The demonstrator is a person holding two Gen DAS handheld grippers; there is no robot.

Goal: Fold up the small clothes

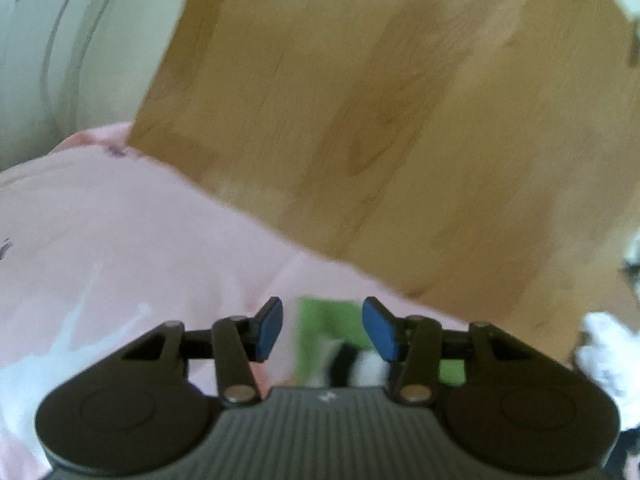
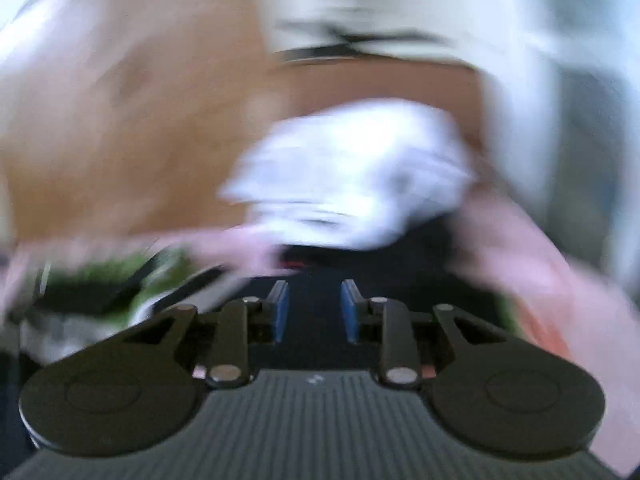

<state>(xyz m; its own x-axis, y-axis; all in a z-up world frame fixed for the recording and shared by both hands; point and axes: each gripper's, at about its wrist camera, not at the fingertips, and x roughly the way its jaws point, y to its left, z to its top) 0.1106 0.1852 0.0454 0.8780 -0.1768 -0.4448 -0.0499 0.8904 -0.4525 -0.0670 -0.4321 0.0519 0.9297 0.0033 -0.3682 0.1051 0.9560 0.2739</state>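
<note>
Closest in the left wrist view: left tool point(image 1: 322, 330) w/ its blue pads apart and nothing pinched, so it's released. It hangs right over the pink garment point(image 1: 120, 232), which lies spread on the wooden counter point(image 1: 380, 120) w/ a green printed patch point(image 1: 326, 322) showing between the pads. Far edge of the pink cloth runs diagonally across the wood, looks fairly flat there.

Right wrist view is super blurry. Right tool point(image 2: 314, 310) also has a gap between its pads, nothing in them afaict, something dark below, can't tell what. Just past it a white crumpled piece point(image 2: 352, 176) sits on or beside more pink fabric, wood behind that.

My read: between folds, or one piece is done and the next is up, both tools let go. Next move prob needs a fresh grip on an edge or corner of whichever piece is next; white one looks bunched, so it'd need spreading first imo.
</note>
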